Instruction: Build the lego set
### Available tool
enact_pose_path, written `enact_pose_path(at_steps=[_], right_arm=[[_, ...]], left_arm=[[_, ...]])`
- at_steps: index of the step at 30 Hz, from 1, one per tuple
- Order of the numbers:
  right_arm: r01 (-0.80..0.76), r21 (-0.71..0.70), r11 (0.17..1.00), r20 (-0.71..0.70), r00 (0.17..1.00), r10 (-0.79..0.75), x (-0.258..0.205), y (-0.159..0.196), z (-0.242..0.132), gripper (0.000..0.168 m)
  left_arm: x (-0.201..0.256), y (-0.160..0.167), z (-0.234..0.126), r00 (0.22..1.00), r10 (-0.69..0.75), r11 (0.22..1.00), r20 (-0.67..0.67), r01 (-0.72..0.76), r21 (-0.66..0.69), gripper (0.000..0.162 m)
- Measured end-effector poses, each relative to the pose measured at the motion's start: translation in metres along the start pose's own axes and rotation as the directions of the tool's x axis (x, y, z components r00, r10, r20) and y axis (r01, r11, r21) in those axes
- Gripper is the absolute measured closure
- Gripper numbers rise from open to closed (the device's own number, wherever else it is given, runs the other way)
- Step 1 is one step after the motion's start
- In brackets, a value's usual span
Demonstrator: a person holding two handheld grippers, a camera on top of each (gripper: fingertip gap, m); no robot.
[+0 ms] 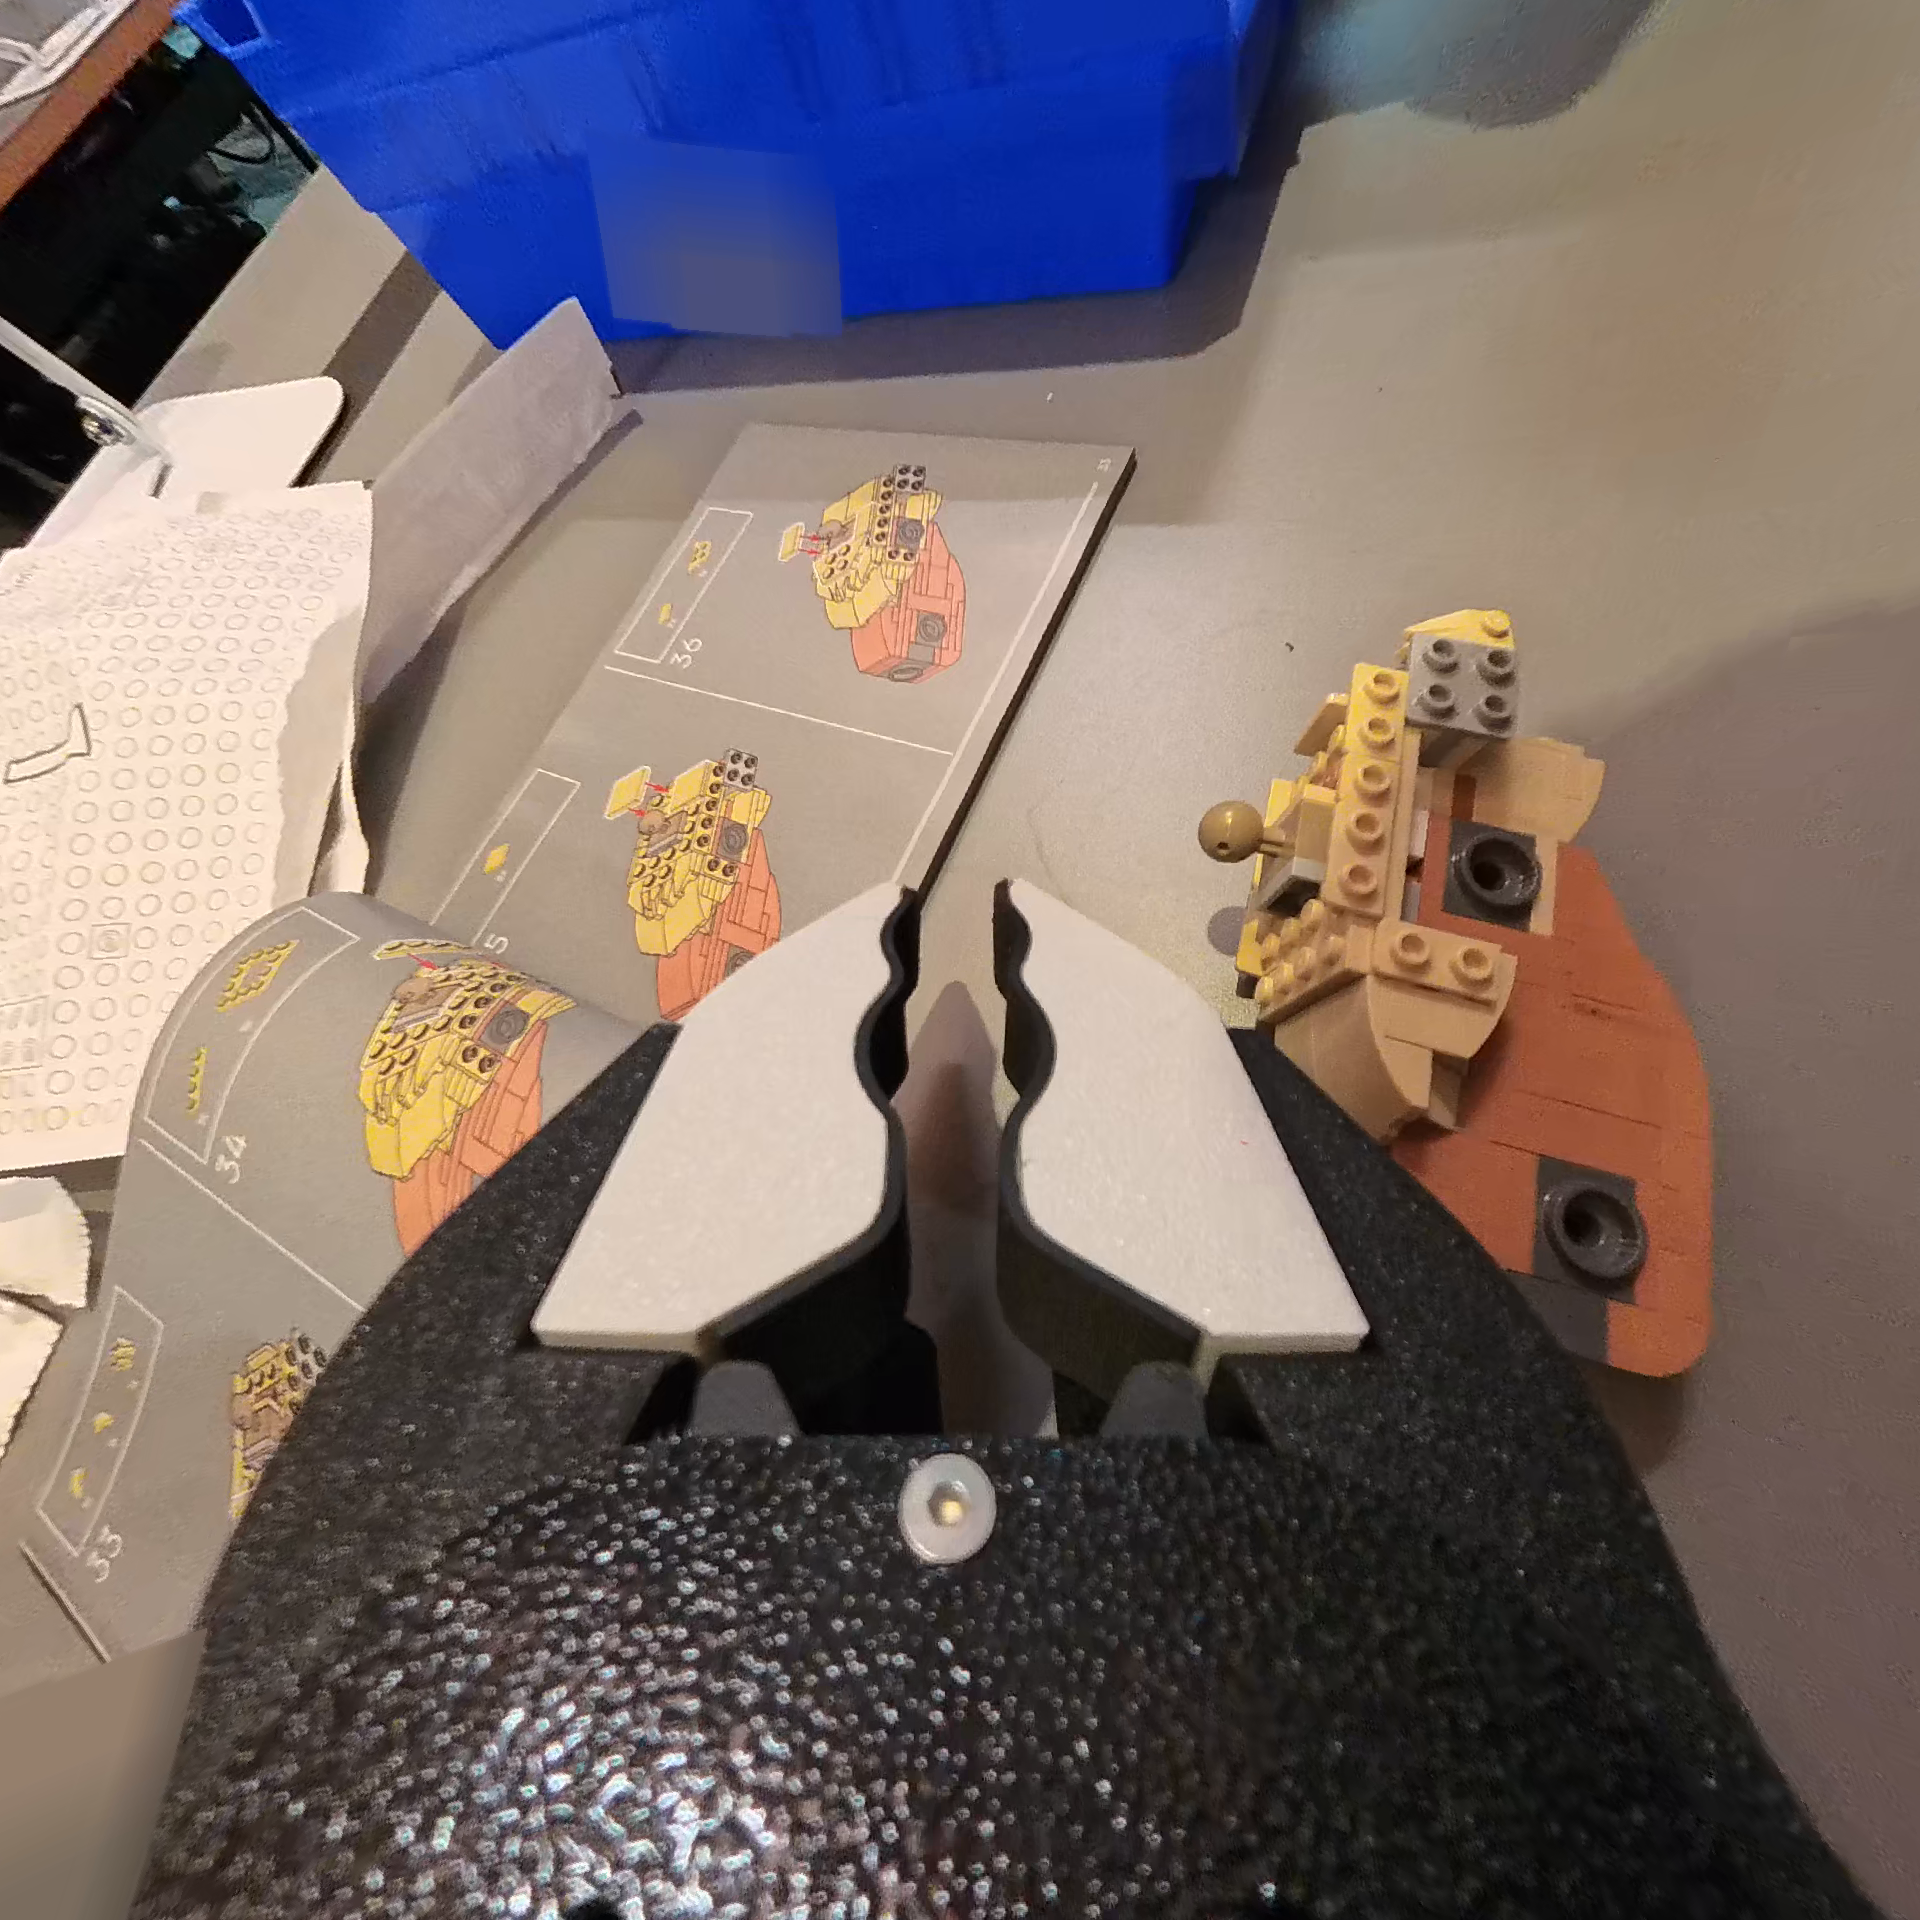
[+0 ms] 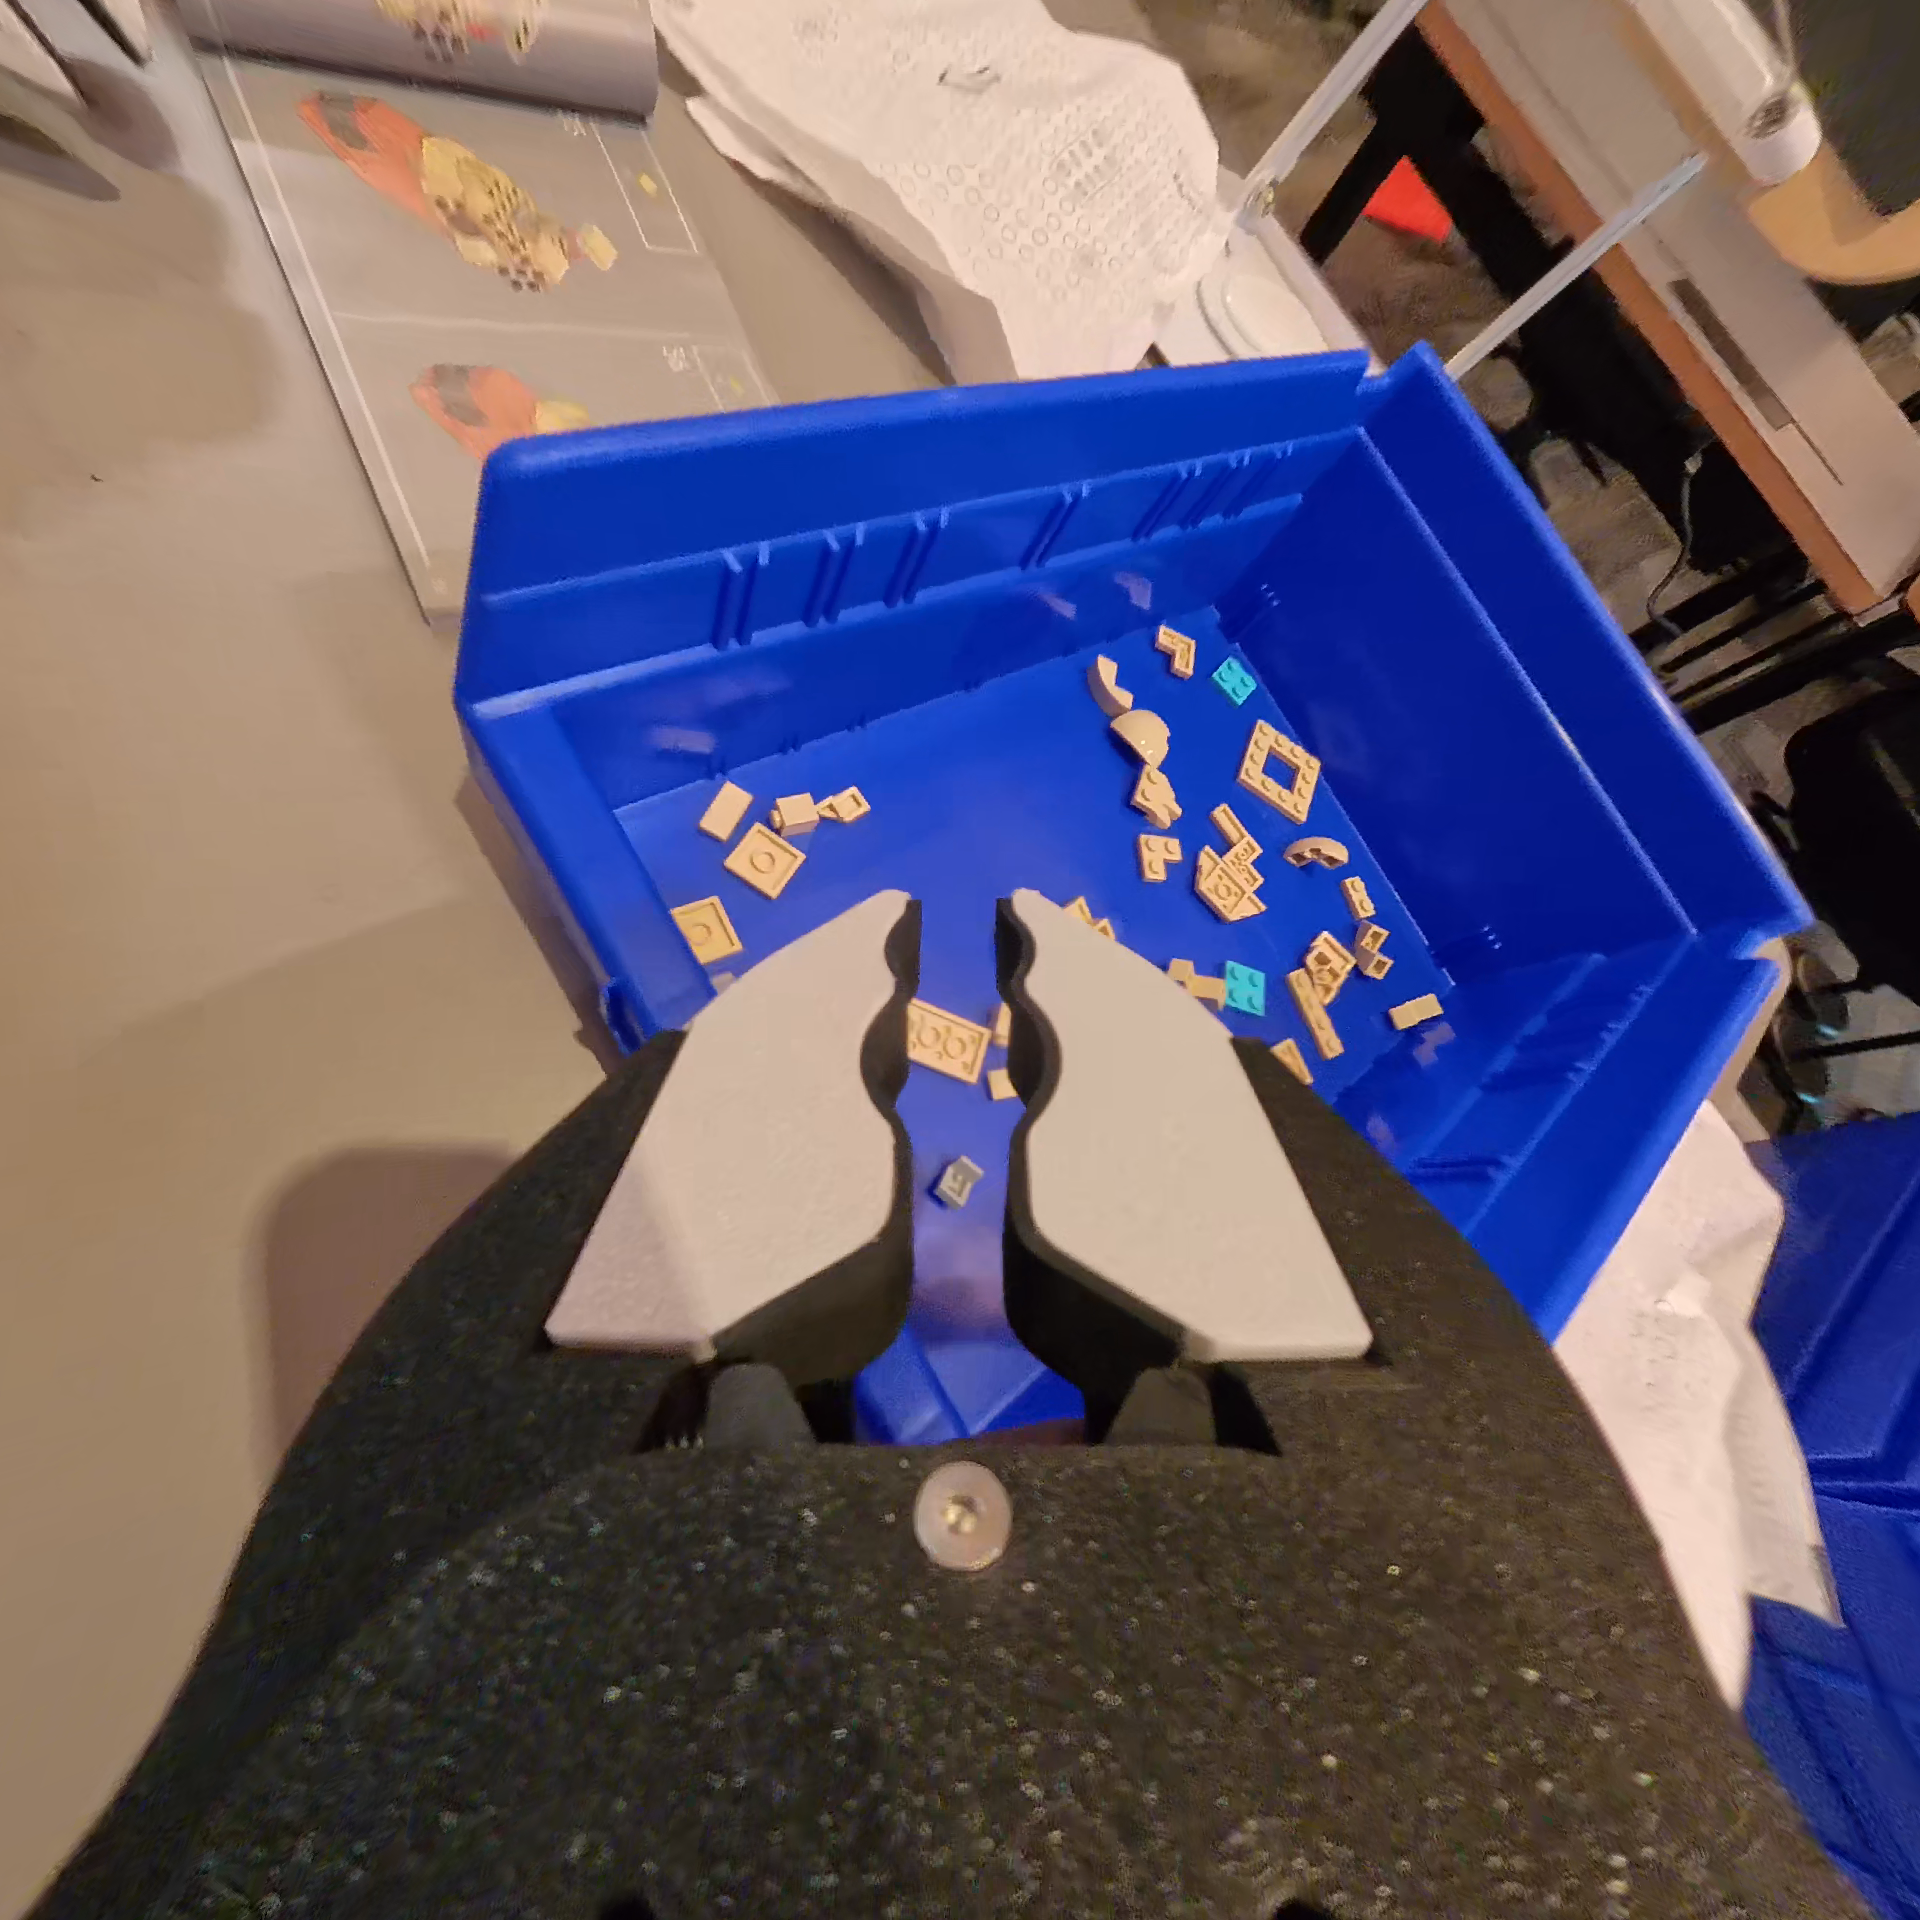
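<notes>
The left gripper [image 1: 956, 904] hangs over the grey table [image 1: 1455, 436] with a narrow gap between its fingertips and nothing between them. Just right of it lies one part-built lego model [image 1: 1455, 956], its long axis running away from the camera, brown base near, grey studded block far, ball-tipped pin pointing left. One open instruction booklet [image 1: 831, 665] lies to the left. Only the right wrist view shows inside the blue bin [image 2: 1039, 499]: dozens of loose tan pieces [image 2: 764, 862] and two teal plates [image 2: 1244, 985], beneath the right gripper [image 2: 958, 914], likewise slightly parted and empty.
</notes>
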State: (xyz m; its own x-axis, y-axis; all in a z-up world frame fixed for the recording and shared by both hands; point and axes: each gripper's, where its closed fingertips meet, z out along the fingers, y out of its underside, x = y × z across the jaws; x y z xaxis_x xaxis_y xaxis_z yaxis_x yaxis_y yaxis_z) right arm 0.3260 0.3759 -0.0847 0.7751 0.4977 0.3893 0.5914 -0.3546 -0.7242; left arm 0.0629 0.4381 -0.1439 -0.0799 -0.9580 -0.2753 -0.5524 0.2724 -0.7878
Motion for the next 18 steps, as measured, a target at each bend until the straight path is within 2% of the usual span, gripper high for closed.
enact_pose_path(at_steps=[3,9,12,16,18], right_arm=[[0.090,-0.110,0.990,0.055,0.995,-0.084,0.002,-0.004,0.001,0.155],[0.349,-0.304,0.886,0.324,0.913,-0.248,-0.008,0.000,0.019,0.149],[0.424,-0.379,0.823,0.462,0.857,-0.228,-0.020,0.014,0.034,0.146],[0.460,-0.476,0.750,0.532,0.829,-0.172,-0.027,0.033,0.048,0.145],[0.451,-0.501,0.739,0.534,0.833,-0.146,-0.029,0.038,0.051,0.144]], left_arm=[[0.001,0.001,0.000,1.000,0.010,1.000,0.001,-0.010,-0.005,0.149],[0.003,0.002,0.000,1.000,0.026,1.000,0.004,-0.026,-0.015,0.149],[0.004,0.003,0.000,1.000,0.031,0.999,0.007,-0.031,-0.019,0.149],[0.004,0.003,0.001,0.999,0.037,0.999,0.008,-0.037,-0.024,0.149],[0.005,0.003,0.001,0.999,0.040,0.999,0.007,-0.039,-0.025,0.149]])
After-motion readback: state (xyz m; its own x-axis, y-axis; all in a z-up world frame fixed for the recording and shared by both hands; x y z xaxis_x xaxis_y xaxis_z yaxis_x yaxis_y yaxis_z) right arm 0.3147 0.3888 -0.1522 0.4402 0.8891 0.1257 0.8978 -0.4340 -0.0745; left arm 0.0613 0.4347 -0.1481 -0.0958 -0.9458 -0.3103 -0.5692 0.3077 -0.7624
